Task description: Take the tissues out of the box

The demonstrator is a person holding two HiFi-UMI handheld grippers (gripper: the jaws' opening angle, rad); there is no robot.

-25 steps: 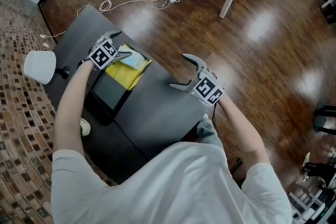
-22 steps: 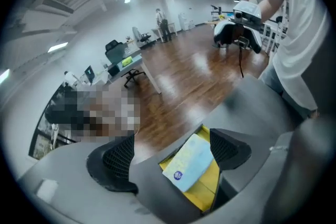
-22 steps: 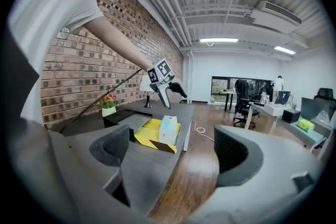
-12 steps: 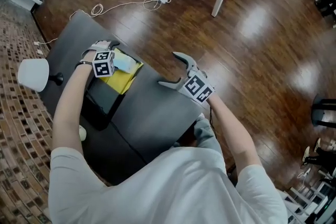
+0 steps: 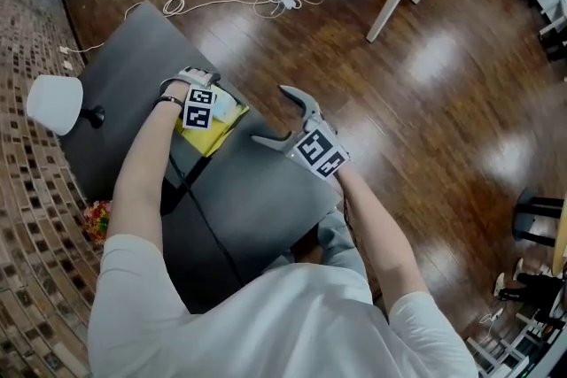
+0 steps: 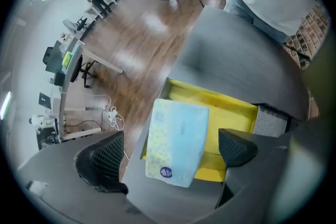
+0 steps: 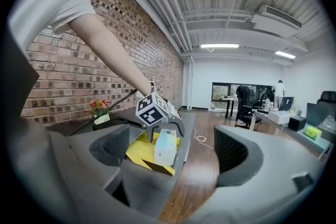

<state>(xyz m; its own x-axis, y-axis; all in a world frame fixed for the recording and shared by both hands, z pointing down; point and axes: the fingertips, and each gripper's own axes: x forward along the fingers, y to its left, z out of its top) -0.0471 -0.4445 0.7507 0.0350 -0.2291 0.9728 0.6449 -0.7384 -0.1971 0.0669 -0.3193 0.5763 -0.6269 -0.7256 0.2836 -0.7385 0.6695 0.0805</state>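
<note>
On the dark tabletop (image 5: 257,199), the yellow box (image 6: 231,113) sits against the edge that borders the wood floor. The left tool (image 6: 170,153) has come down over it, pointing steeply down. Its jaws have just been opening and now stand wide, either side of the pale blue tissue pack (image 6: 176,141) without pressing it, so the grasp looks imminent, not made. The pack is propped across the box's rim. Its long axis runs roughly along that tabletop edge, crosswise to the jaws. The right tool (image 5: 270,115) hovers nearby, wide and empty.
</note>
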